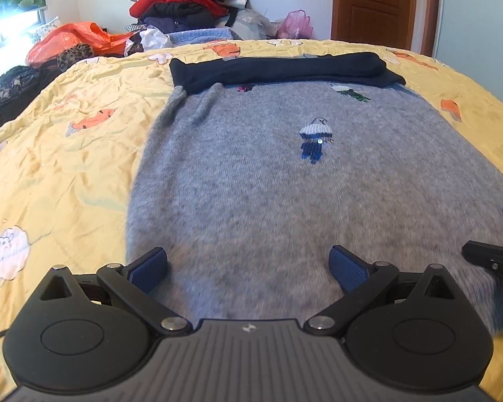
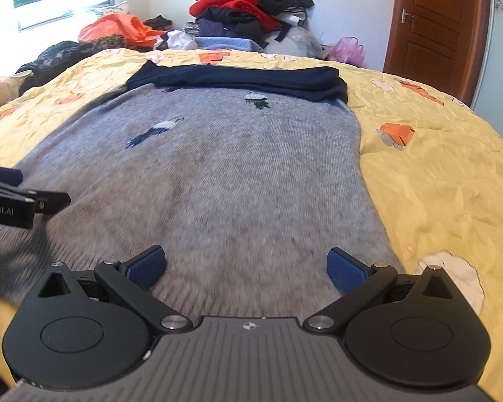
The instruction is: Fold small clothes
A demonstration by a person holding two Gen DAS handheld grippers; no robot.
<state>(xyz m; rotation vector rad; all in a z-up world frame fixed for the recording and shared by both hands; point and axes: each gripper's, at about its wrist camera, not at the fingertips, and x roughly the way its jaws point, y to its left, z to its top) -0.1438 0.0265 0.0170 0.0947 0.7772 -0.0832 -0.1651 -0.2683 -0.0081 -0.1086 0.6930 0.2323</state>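
Yellow printed bedspread [image 1: 67, 167] carries the grey knitted sweater [image 1: 251, 184], navy sleeves folded across its far end. Left gripper [image 1: 248, 268] and right gripper [image 2: 246, 266] hover spread over its near hem. Risk: pinching bedspread along with the knit.

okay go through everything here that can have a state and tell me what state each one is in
left gripper: open, holding nothing
right gripper: open, holding nothing
grey sweater: spread flat on the bed
navy sleeves: folded across the sweater's far end
yellow quilt: spread out, wrinkled
wooden door: closed
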